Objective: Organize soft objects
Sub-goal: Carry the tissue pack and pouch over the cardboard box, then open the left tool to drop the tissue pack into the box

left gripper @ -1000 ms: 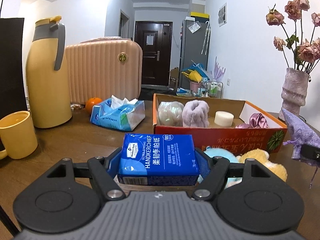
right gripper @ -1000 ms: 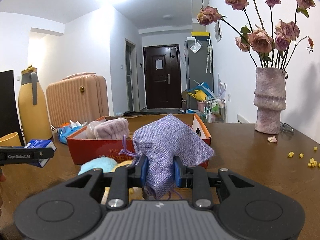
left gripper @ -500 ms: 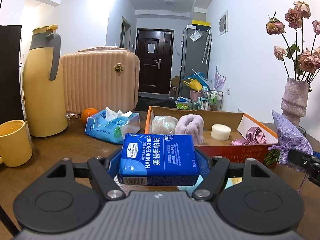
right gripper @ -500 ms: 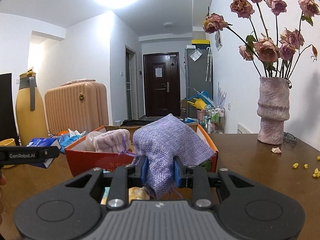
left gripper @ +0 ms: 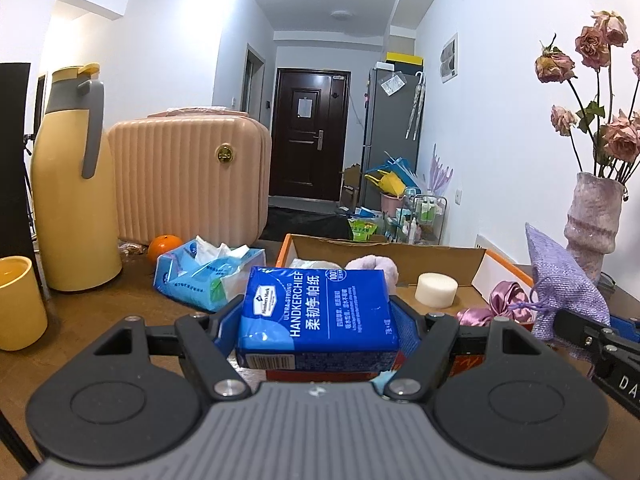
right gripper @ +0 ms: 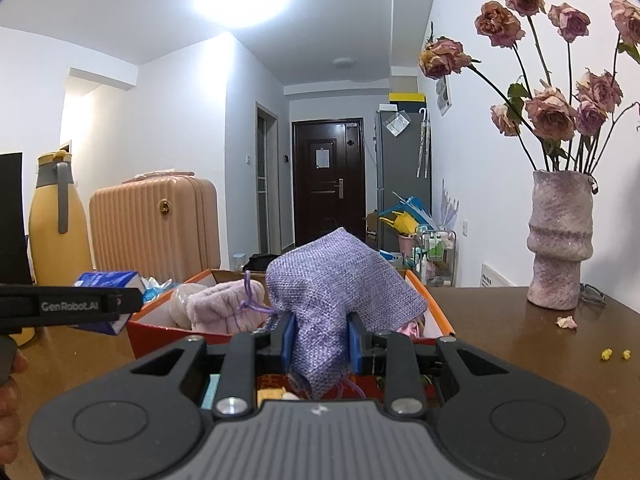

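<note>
My left gripper is shut on a blue handkerchief tissue pack and holds it above the table, in front of the orange cardboard box. My right gripper is shut on a purple woven pouch, held just before the same box. The pouch also shows at the right of the left wrist view. In the box lie a fluffy lilac item, a white round sponge and a pink satin scrunchie.
A yellow thermos, a yellow mug, a peach case, an orange and an open soft tissue pack stand at the left. A vase of dried roses stands at the right.
Both grippers have risen with their loads and moved closer to the box. The plush toys in front of the box have dropped out of view below the grippers.
</note>
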A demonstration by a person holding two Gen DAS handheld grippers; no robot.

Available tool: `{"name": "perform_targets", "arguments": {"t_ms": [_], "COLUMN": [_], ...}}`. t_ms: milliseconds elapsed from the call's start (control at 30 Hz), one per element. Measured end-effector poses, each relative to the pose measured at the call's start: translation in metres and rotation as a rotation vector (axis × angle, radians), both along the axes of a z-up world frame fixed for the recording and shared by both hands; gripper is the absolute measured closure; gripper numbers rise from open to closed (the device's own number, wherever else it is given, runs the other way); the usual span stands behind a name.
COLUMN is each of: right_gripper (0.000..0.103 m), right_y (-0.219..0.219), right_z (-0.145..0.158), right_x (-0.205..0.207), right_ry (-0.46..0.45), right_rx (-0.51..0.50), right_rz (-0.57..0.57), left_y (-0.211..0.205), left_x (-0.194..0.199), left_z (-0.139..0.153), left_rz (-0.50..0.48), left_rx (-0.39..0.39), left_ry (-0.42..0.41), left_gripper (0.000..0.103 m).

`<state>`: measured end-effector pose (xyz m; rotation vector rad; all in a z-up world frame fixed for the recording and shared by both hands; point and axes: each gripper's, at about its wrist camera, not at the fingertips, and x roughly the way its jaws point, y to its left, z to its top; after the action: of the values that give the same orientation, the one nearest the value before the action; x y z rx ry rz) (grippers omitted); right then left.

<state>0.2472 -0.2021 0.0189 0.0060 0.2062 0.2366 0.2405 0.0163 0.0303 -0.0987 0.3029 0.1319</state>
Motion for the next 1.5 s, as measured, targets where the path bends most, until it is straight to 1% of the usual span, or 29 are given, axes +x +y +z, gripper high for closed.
{"name": "perform_targets", "arguments": {"t_ms": [200, 900, 1500], "right_gripper": [0.077, 0.077, 0.077], "right_y": [0.005, 0.007, 0.009], "right_z": [0.001, 0.002, -0.002], "right_x": [0.009, 0.057, 0.101], "right_ry": [-0.016, -0.029, -0.014], "right_rx": [-0.001, 0.012, 0.005], "right_rz": [0.004, -0.010, -0.016], "left_y": [-0.004, -0.019, -0.025], "left_x": [0.012, 0.063, 0.104], "left_z": [0.003, 0.009, 0.009], "left_rz": [0.002, -0.004, -0.016], "left_rx": [-0.003, -0.027, -0.029], "left_ry": [-0.009, -0.037, -0.046], "left_gripper": [0.028, 0.028, 0.028]}}
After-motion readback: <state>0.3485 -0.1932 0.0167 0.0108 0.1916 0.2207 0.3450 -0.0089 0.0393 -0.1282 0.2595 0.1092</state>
